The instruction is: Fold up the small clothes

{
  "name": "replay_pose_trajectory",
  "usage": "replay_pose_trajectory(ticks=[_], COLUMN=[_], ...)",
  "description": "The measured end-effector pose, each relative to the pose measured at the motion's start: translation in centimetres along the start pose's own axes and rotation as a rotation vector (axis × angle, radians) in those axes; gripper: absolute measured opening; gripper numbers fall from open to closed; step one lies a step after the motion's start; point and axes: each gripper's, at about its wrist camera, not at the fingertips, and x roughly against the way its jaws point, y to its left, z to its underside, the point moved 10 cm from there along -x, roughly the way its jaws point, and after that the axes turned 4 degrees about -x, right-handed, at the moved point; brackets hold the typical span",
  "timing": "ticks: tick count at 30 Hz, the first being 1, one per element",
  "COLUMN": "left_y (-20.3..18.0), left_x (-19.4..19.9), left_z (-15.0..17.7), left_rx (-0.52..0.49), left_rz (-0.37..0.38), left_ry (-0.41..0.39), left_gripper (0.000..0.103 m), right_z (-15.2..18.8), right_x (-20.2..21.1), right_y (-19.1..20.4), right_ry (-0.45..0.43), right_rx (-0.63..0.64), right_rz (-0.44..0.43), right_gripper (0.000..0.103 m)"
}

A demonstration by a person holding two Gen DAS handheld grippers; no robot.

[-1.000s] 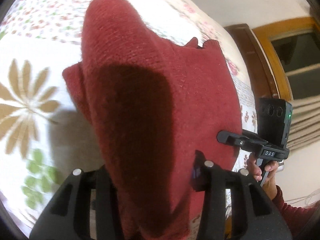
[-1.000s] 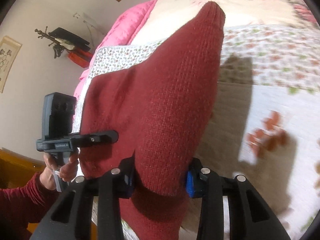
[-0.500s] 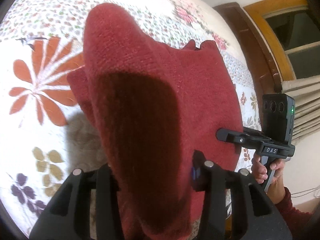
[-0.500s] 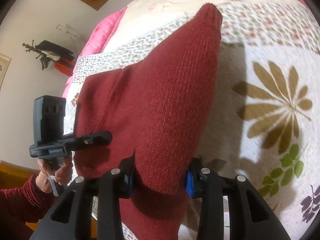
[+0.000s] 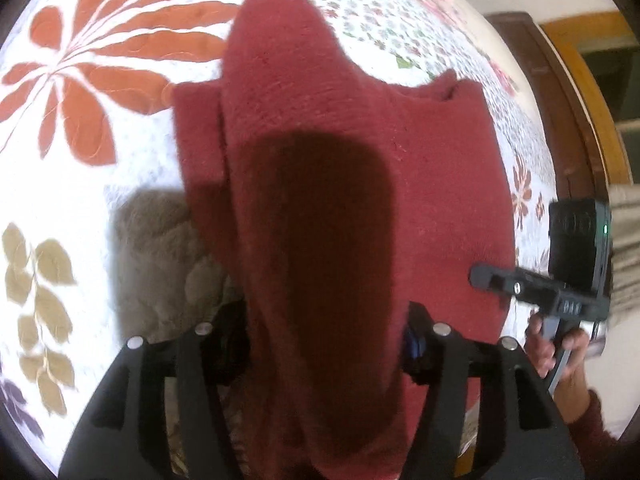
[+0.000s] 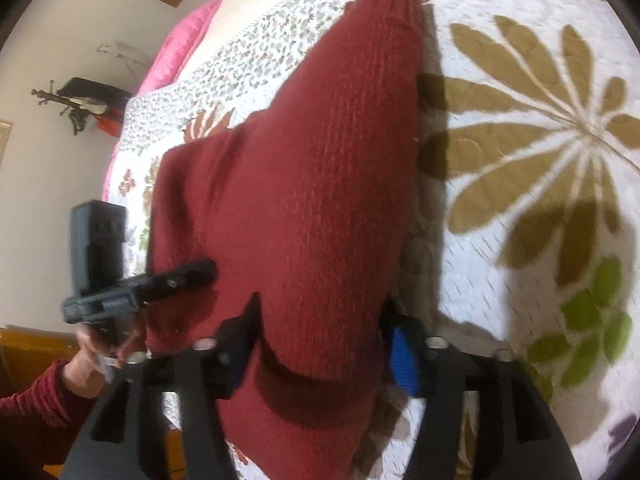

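Two grippers, left gripper (image 5: 320, 344), right gripper (image 6: 320, 344), each clamped on maroon knit garment (image 5: 340, 160), labels unreadable

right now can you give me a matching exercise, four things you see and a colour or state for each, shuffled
1. knitted wool garment
2. quilted pillow
3. left hand-held gripper
4. large leaf print on the bedspread

a. pink
b. olive brown
c. shut on the garment
d. dark red

Pairs: 1-d, 2-a, 3-c, 4-b
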Motion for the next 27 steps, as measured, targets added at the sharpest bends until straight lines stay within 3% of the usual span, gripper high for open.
replay_pose_trajectory(ticks=[1,4,9,11,13,15,17,23,24,27], left_y=[-0.3,0.3,2.3,3.9,4.8,5.1,5.6,4.9,4.7,3.4], left_x=[0.7,3.1,4.7,4.8,4.1,3.4,2.6,2.0,2.4,4.2], left_z=[0.2,1.6,6.0,7.5,8.7,8.8,8.9,8.6,8.6,8.6], left_rx=[-0.004,-0.018,-0.021,-0.018,0.0,0.023,0.013,-0.014,-0.012,-0.014], left_rz=[-0.026,-0.066,-0.134,-0.161,-0.181,-0.177,-0.191,-0.261,-0.279,-0.373], left_ry=[-0.01,-0.04,-0.032,-0.023,-0.014,-0.025,-0.026,-0.014,-0.012,-0.018], left_gripper=[0.06,0.066,0.067,0.067,0.068,0.068,0.07,0.072,0.072,0.077], right_z=[0.5,3.4,8.5,9.9,10.1,10.1,10.3,10.5,10.5,10.8], right_x=[0.4,1.6,0.7,0.1,-0.5,-0.6,-1.0,-1.4,-0.9,1.7], right_y=[0.0,0.2,-0.5,-0.5,-0.1,-0.1,-0.4,-0.5,-0.2,0.9], right_ry=[-0.002,0.004,0.069,0.087,0.087,0.071,0.064,0.055,0.045,0.003], right_rx=[-0.004,-0.03,-0.059,-0.063,-0.085,-0.102,-0.067,-0.082,-0.074,-0.02], right_rz=[0.004,-0.042,-0.021,-0.031,-0.05,-0.052,0.001,0.056,0.073,0.183], right_gripper=[0.076,0.076,0.075,0.066,0.044,0.037,0.034,0.04,0.049,0.059])
